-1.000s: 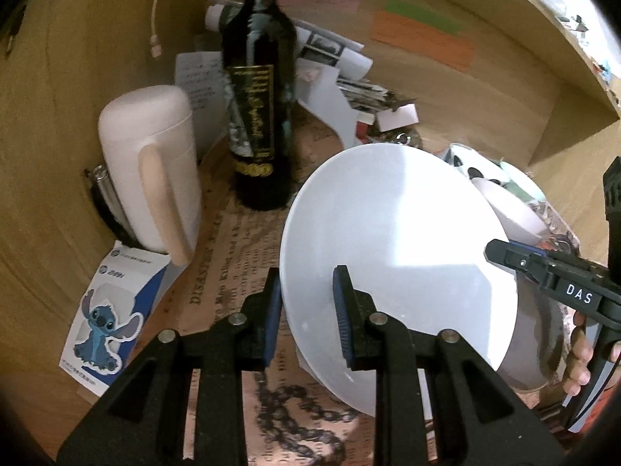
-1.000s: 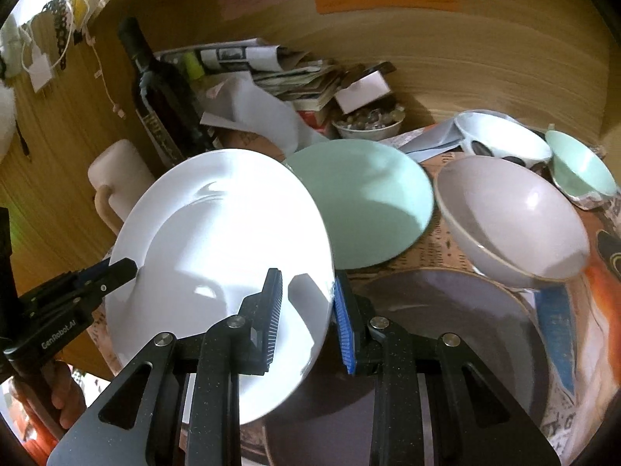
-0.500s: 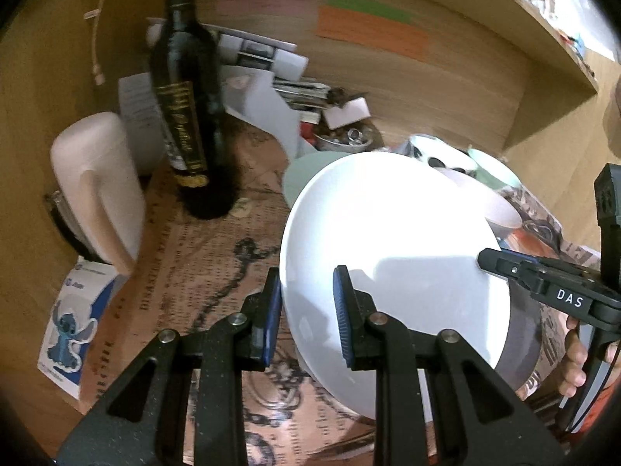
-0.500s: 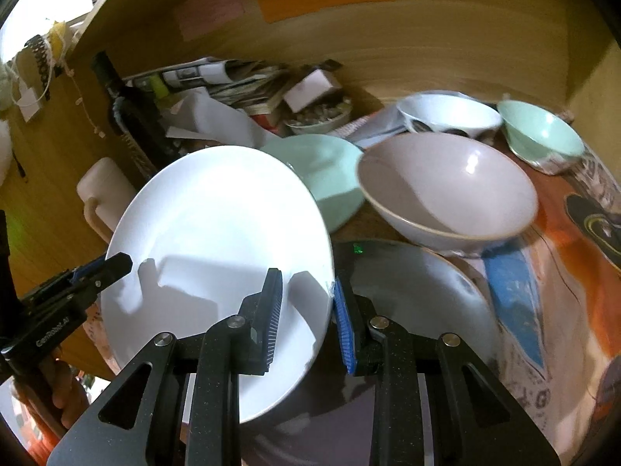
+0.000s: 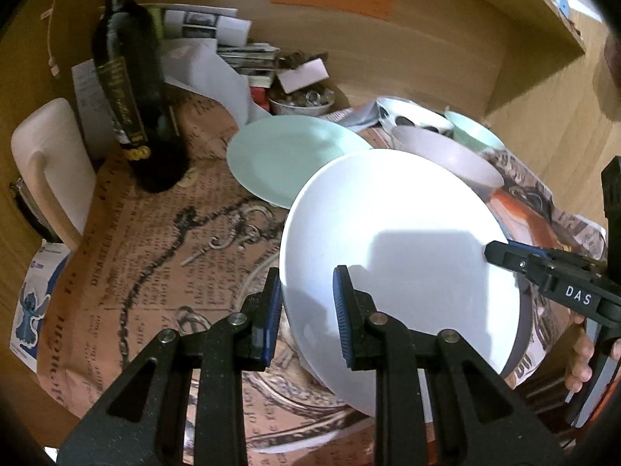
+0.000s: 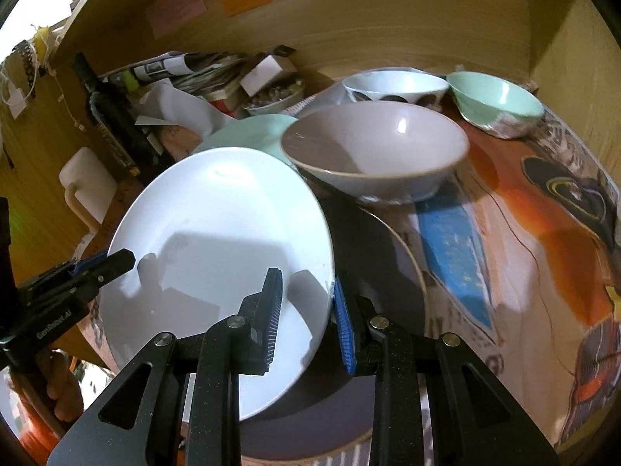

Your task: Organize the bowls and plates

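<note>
Both grippers hold one white plate (image 5: 399,240) by opposite rims, tilted, just above a large dark grey plate (image 6: 384,256). My left gripper (image 5: 306,306) is shut on its left rim; my right gripper (image 6: 306,310) is shut on its right rim. The white plate also shows in the right wrist view (image 6: 221,240). A mint green plate (image 5: 287,155) lies flat behind it. A big grey bowl (image 6: 376,147), a white patterned bowl (image 6: 396,85) and a mint green bowl (image 6: 496,101) stand further back right.
A dark wine bottle (image 5: 132,89) and a cream jug (image 5: 50,167) stand at the left. Papers, a small dish of bits (image 5: 302,101) and wooden walls close off the back. Printed newspaper (image 5: 155,240) covers the table.
Both grippers have carried the white plate right and down, away from the bottle and jug, to just over the dark grey plate. The mint plate is now uncovered.
</note>
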A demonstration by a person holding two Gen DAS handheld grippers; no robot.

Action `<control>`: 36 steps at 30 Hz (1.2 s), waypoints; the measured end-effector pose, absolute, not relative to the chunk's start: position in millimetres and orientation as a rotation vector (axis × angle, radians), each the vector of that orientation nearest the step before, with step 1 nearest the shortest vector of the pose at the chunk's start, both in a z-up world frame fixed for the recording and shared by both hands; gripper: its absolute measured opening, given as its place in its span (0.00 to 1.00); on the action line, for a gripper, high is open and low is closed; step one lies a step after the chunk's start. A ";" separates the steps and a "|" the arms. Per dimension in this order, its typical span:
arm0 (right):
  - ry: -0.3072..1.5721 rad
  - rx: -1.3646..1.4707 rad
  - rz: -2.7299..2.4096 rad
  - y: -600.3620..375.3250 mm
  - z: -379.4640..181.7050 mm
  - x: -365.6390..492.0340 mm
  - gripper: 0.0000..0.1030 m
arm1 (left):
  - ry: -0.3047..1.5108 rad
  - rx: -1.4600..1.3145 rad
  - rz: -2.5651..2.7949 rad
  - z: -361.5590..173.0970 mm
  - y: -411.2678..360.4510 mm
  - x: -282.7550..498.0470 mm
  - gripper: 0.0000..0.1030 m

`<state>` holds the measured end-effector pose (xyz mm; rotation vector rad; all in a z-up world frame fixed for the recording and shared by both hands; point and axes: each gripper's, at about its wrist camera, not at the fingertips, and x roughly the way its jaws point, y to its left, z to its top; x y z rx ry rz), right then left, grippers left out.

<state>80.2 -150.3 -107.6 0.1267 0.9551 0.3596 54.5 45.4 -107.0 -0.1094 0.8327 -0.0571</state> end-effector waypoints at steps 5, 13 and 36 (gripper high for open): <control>0.952 0.149 0.343 -162.2 -110.8 73.1 0.24 | 0.846 -0.086 -0.068 -112.4 32.9 54.3 0.24; 0.946 0.144 0.320 -172.9 -114.5 65.1 0.23 | 0.862 -0.060 -0.086 -119.4 22.4 57.8 0.24; 0.919 0.152 0.306 -183.4 -113.1 58.2 0.23 | 0.872 0.000 -0.121 -131.3 7.7 72.6 0.30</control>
